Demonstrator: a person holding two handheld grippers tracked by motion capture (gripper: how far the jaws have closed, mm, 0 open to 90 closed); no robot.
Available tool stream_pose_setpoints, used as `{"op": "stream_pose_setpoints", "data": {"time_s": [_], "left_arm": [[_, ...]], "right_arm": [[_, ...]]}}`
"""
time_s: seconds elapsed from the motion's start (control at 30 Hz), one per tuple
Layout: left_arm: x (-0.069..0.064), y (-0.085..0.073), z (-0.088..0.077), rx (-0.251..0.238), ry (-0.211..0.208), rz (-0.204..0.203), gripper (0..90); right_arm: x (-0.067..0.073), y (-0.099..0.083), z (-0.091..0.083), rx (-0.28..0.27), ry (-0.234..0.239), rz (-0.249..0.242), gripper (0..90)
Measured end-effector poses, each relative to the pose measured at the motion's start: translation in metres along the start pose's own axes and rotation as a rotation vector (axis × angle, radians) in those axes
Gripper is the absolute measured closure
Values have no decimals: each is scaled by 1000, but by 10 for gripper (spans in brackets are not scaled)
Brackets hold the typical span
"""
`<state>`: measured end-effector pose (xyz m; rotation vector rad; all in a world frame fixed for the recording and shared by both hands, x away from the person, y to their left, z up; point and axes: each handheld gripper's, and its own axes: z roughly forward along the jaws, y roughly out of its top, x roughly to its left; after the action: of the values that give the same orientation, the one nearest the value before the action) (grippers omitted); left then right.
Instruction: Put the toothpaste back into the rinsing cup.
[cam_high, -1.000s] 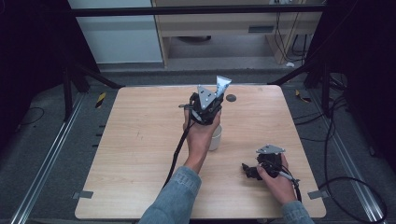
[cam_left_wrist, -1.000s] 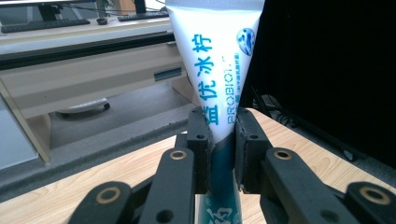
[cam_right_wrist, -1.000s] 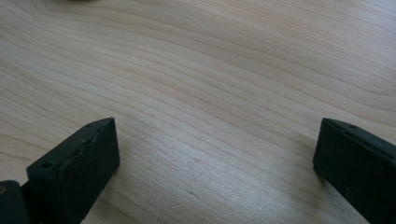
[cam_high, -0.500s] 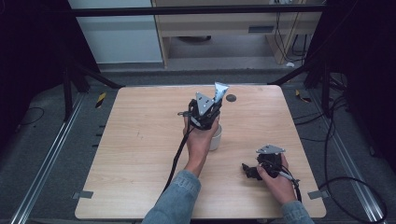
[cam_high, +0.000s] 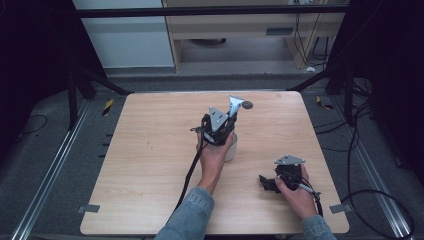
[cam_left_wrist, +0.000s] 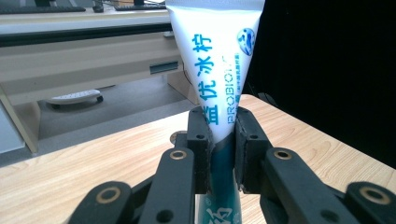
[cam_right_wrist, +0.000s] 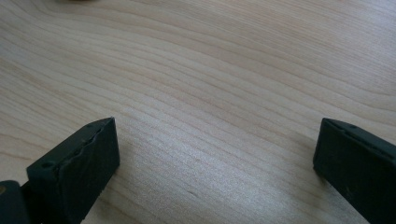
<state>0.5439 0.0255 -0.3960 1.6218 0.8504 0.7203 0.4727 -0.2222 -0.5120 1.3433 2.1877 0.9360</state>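
left tool (cam_high: 226, 120): clamped on a white toothpaste tube (cam_left_wrist: 215, 70) with blue lettering, which is held upright with its crimped end up.
tube position: kept above a white cup (cam_high: 231, 147) near the middle of the worktop (cam_high: 150, 150).
right tool (cam_right_wrist: 215, 154): jaws spread wide, nothing gripped, rested low on the worktop near its front right corner.
small dark disc (cam_high: 247, 105): seen lying near the far edge.

we see light wood table (cam_high: 150, 150) | grey floor (cam_high: 45, 165) with metal rails | beige desk (cam_high: 250, 25) behind | dark curtains at sides | floor cables (cam_high: 370, 165) right
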Motion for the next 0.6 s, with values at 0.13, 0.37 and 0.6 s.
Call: {"op": "stream_pose_setpoints", "data": {"time_s": [0.13, 0.37, 0.6], "left_arm": [[0, -5, 1, 8, 6, 8, 783], [0, -13, 2, 20, 8, 12, 783], [-1, -19, 3, 30, 6, 13, 783]], "right_arm": [[0, 0, 0, 0, 2, 6, 6], [0, 0, 1, -6, -5, -9, 6], [0, 0, 1, -6, -5, -9, 6]]}}
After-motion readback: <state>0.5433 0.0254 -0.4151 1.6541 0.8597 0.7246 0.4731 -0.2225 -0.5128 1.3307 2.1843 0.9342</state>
